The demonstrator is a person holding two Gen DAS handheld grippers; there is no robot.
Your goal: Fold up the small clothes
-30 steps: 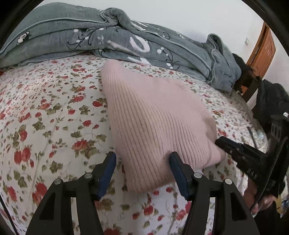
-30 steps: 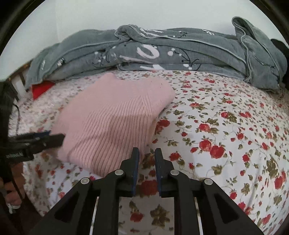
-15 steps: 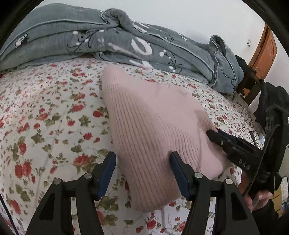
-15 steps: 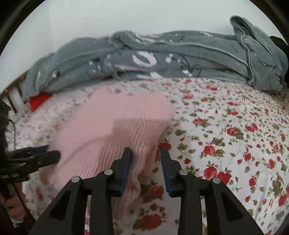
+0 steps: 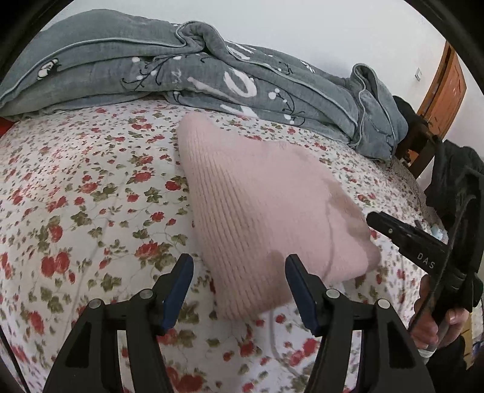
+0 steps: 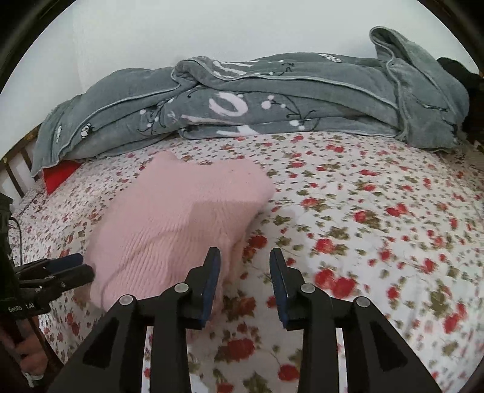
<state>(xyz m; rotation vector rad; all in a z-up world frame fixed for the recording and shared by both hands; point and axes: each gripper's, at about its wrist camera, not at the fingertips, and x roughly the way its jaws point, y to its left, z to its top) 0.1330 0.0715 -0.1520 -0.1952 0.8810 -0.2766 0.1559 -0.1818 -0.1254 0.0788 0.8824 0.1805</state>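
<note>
Black plastic with blue pads up close: my left gripper (image 5: 239, 287) has its fingers spread well apart, and the near edge of the pink sweater (image 5: 266, 211) sits just past the gap, with neither pad pressing on it. My right gripper (image 6: 244, 282) stands with its fingers parted too, nothing caught between them; the left pad sits right against the sweater's near corner, though I can't say it's touching. Both are empty, then. From the left camera I see my right gripper coming in at the sweater's right corner, my hand (image 5: 435, 323) wrapped round its handle. The sweater itself, ribbed knit, lies folded into a thick bundle on the flowered bed sheet (image 6: 363, 229), slightly blurred in both views. Further on, a grey blanket (image 6: 272, 99) with white markings is heaped along the far side of the bed against the white wall (image 6: 211, 27). A red thing (image 6: 59, 175) peeks out beneath its left end. A wooden door (image 5: 447, 87) shows off to the right.
</note>
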